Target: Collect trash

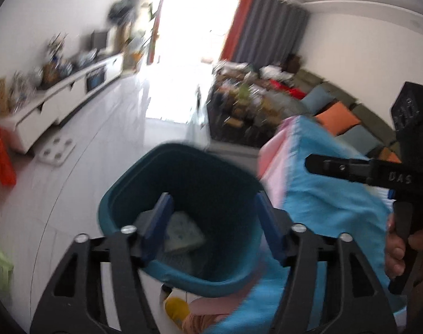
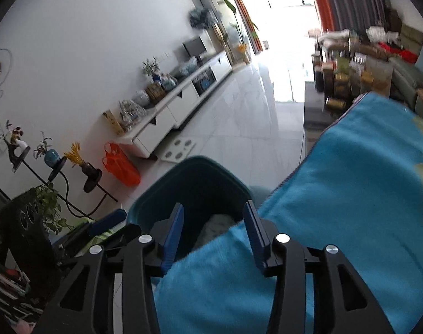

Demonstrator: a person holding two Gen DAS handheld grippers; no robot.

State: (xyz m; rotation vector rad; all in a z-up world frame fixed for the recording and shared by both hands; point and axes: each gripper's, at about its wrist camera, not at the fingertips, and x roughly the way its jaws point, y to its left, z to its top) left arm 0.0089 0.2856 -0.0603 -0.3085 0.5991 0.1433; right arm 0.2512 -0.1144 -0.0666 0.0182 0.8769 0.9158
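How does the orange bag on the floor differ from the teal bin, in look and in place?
The orange bag is bright orange and looks thin and see-through; the teal bin is dark teal and opaque. The bag leans near the white cabinet by the wall, while the bin sits close by, beside the blue cloth. The bin is open at the top, with pale crumpled trash inside; what the bag holds cannot be told. Both stand on the white floor.

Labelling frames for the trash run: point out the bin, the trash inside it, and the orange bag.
teal bin (image 1: 122,203), left wrist view, left rim
trash (image 1: 183,233), left wrist view, pale packet's middle
orange bag (image 2: 122,167), right wrist view, bag's middle
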